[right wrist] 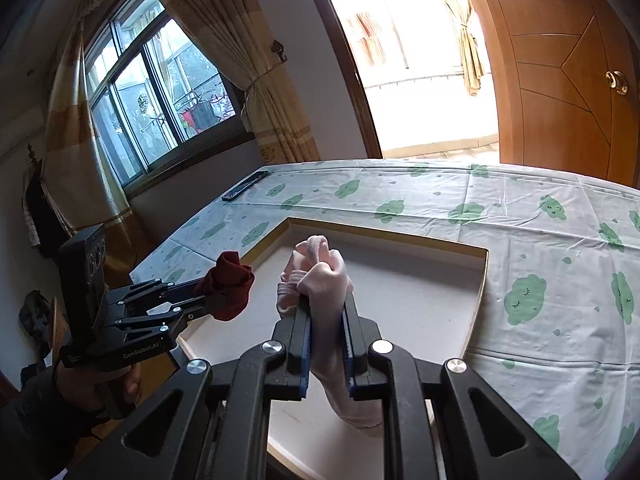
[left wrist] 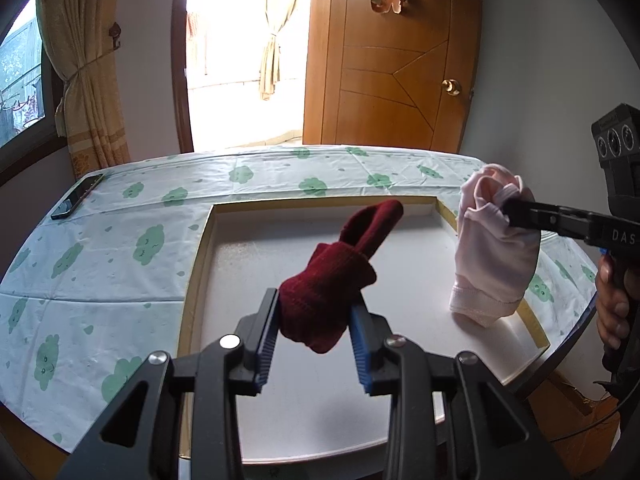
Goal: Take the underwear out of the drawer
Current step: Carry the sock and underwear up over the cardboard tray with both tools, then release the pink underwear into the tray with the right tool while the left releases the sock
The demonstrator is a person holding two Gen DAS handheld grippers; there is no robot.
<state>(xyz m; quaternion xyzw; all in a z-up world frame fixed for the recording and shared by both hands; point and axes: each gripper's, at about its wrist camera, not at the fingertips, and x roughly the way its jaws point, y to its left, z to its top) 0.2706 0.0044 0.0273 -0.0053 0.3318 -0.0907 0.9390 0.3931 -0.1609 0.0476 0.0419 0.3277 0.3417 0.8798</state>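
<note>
Pinched between the blue pads of the left gripper (left wrist: 316,320) is a dark red garment (left wrist: 340,268), its bundle bulging up and forward past the fingertips. On the other side, the right gripper (right wrist: 327,344) has its fingers pressed tight on a pale pink garment (right wrist: 320,276), which bunches above the pads and hangs in a tail below them.

Just under both pairs of fingers lies the drawer (left wrist: 192,276), a shallow white tray with a light wooden rim, set on the table. Its floor shows bare wherever the frames reach; the near strip is hidden behind the gripper bodies. In the left wrist view the pink piece's lower hem hangs close to the drawer's right rim, and whether it brushes the floor I cannot tell.

Judging by this, the lifting is done: two pieces of underwear, one per gripper, both raised off the tray. What remains is carrying them past the rim and setting them down.

Beyond the fingers spreads the cloud-print tablecloth (right wrist: 540,240), with one dark phone (left wrist: 78,196) near its far left corner. Farther still, one wooden door (left wrist: 384,80).
</note>
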